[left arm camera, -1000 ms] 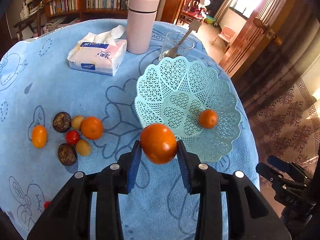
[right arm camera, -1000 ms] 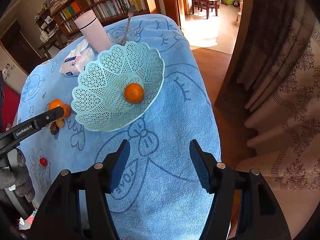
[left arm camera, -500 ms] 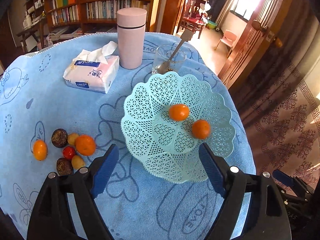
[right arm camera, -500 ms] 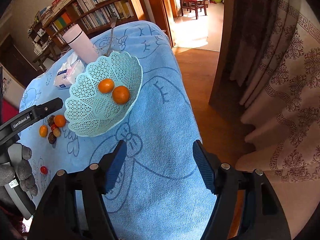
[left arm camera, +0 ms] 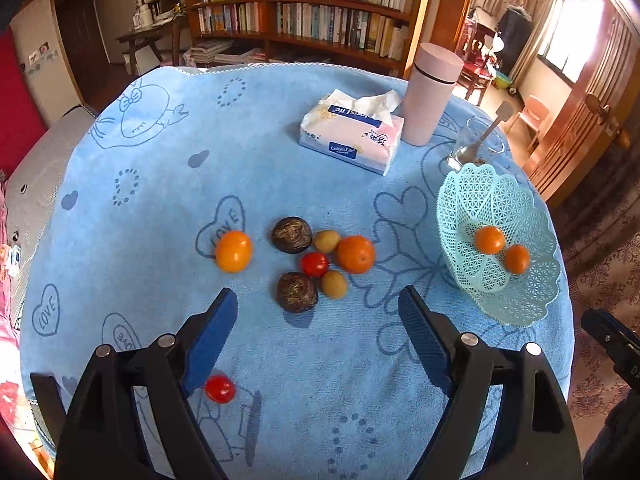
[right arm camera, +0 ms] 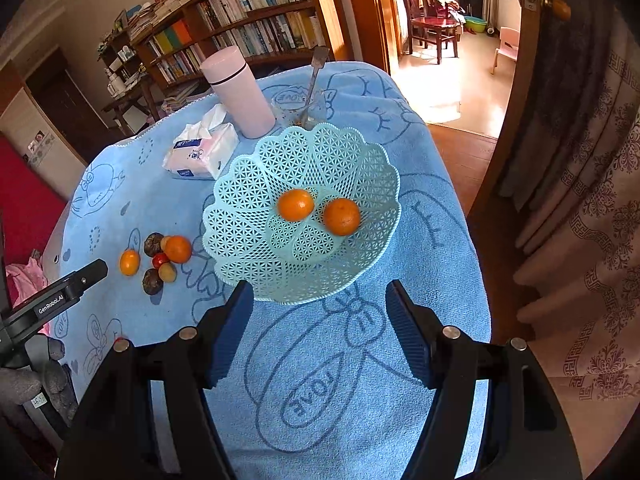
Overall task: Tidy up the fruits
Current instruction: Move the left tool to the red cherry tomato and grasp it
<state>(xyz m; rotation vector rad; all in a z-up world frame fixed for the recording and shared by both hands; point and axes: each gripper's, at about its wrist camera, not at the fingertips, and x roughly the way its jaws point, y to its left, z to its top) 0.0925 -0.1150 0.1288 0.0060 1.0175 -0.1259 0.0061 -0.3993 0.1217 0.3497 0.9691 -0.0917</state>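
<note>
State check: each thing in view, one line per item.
left tongs: open, empty, jaws just opened
right tongs: open, empty
basket: upright, holds two oranges
loose fruit: on cloth, outside basket
flask: upright, lid on
glass: upright, spoon inside
tissue pack: open, tissue sticking out

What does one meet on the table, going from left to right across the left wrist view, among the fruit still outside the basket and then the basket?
Lone orange → big orange → basket, with the small fruits between the two oranges left out, since they overlap.
</note>
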